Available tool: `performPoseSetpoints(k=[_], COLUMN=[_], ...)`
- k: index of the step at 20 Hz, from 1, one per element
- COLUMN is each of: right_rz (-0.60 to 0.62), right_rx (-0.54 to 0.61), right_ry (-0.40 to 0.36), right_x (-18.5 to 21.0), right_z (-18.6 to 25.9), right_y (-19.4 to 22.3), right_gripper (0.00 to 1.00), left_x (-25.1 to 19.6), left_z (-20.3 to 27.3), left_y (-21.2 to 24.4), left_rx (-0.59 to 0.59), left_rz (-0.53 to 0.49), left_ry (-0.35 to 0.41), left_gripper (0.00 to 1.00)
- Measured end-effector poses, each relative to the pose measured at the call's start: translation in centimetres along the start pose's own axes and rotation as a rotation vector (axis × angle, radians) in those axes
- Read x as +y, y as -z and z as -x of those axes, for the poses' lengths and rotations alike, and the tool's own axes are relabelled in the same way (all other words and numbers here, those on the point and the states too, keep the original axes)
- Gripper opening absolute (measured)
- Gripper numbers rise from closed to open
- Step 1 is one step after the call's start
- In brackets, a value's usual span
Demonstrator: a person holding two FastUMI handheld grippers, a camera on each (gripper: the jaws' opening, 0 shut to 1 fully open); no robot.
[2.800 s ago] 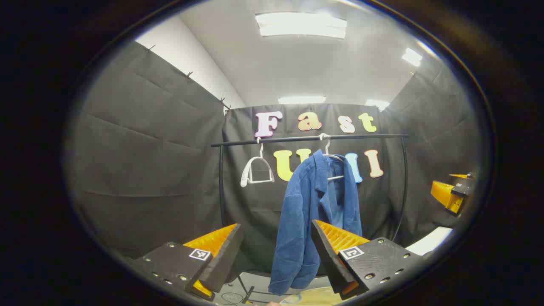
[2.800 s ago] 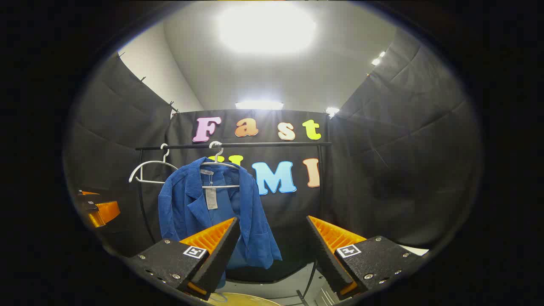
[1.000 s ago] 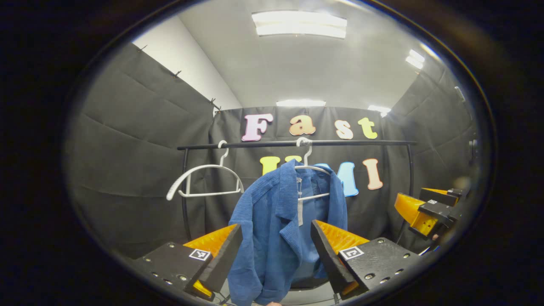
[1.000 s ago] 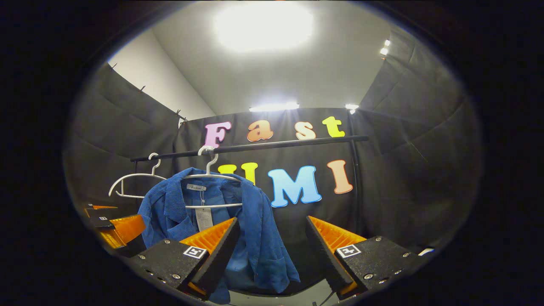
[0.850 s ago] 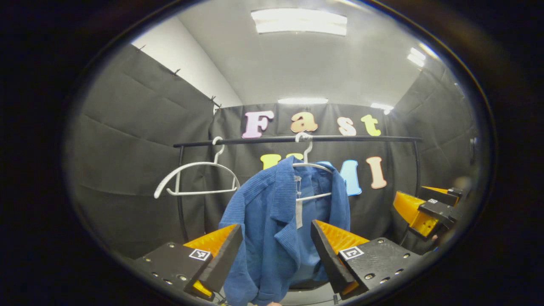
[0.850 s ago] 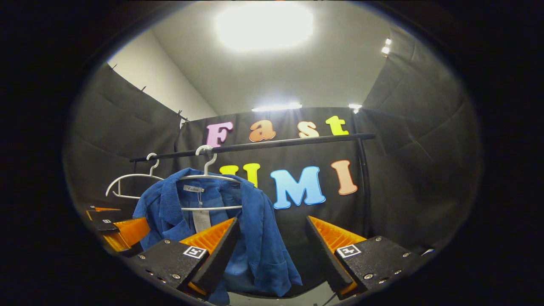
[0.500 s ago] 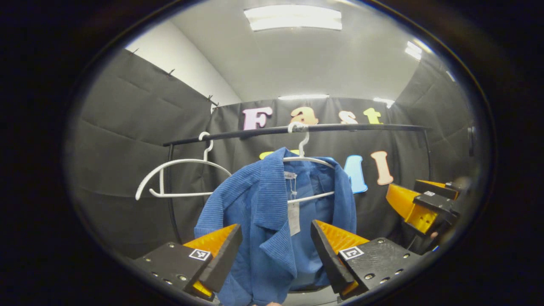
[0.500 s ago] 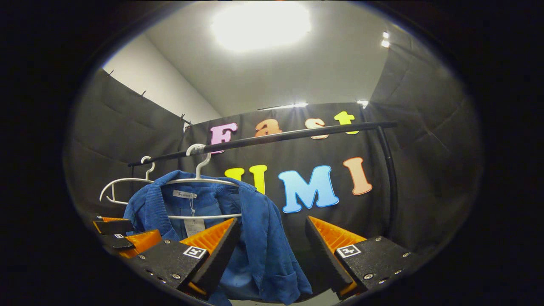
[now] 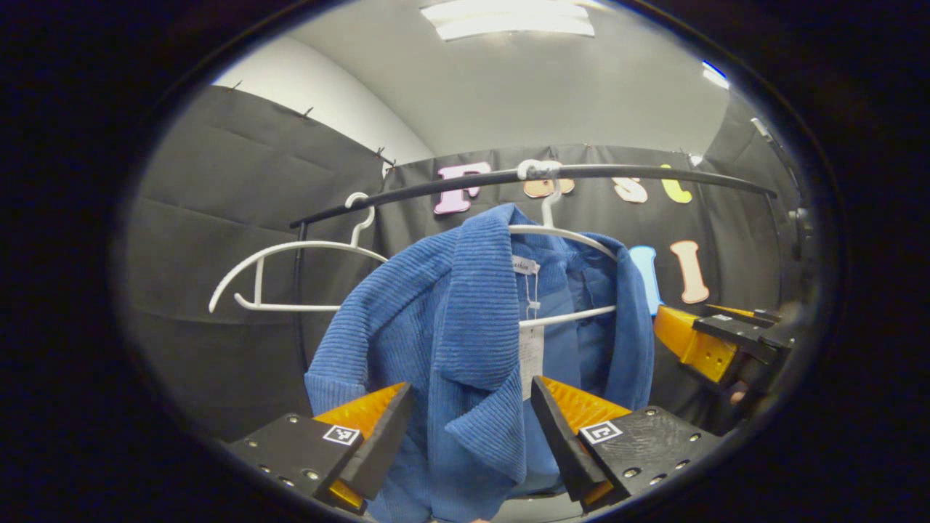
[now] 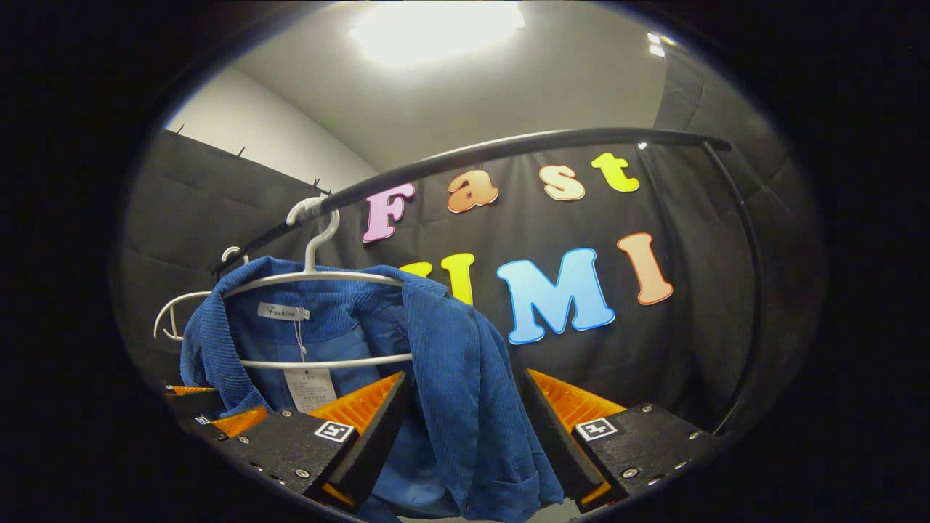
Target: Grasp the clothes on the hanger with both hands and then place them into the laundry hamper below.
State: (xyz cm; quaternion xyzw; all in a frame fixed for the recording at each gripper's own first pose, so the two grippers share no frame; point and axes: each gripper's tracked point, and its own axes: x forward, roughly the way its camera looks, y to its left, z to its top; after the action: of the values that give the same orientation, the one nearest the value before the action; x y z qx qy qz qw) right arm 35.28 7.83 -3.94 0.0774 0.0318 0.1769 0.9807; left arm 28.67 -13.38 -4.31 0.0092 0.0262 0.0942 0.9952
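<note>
Left gripper view: left gripper (image 9: 465,428) gapes astride the blue jacket (image 9: 465,327) lapel (contact unclear), seemingly lined up for pinching; right gripper (image 10: 458,428) likewise open.

Blue corduroy jacket (image 9: 465,341) hangs open on a white hanger (image 9: 563,236).

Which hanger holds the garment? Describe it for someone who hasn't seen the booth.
Find the black rail across the back wall; two white hangers hook over it. Take the right-hand hanger in the left gripper view: it wears the blue jacket, while its neighbour hangs bare.
</note>
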Motion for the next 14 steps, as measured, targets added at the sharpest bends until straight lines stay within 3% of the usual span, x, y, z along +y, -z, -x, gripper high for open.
performPoseSetpoints(k=[1,2,7,9,10,11,13,14], right_rz=[-0.003,-0.003,0.033,0.018,0.02,0.029,0.043,0.052], right_rx=[0.023,0.04,0.105,0.139,0.154,0.164,0.166,0.152], right_ry=[-0.004,-0.015,-0.025,-0.04,-0.05,-0.06,-0.085,-0.098], right_x=[0.1,0.3,0.6,1.3,1.5,1.8,2.3,2.6], right_z=[-0.7,-1.3,-3.7,-4.6,-4.8,-4.8,-4.6,-4.4], right_y=[0.9,1.5,4.1,5.3,5.6,6.1,6.3,6.0], right_gripper=[0.94,0.94,0.93,0.86,0.8,0.76,0.58,0.34], left_x=[0.0,-0.2,0.1,0.5,0.7,1.1,1.2,1.0], left_z=[-0.5,-1.0,-2.3,-2.7,-2.8,-2.8,-2.9,-2.8], left_y=[0.3,0.6,1.5,1.7,1.7,1.8,1.7,1.6], left_rx=[0.005,0.009,0.024,0.025,0.025,0.026,0.03,0.028], left_rz=[-0.01,-0.011,-0.018,-0.034,-0.036,-0.035,-0.022,-0.014], left_ry=[-0.011,-0.015,-0.051,-0.069,-0.072,-0.079,-0.063,-0.051], left_gripper=[0.88,0.93,0.93,0.91,0.88,0.79,0.61,0.52])
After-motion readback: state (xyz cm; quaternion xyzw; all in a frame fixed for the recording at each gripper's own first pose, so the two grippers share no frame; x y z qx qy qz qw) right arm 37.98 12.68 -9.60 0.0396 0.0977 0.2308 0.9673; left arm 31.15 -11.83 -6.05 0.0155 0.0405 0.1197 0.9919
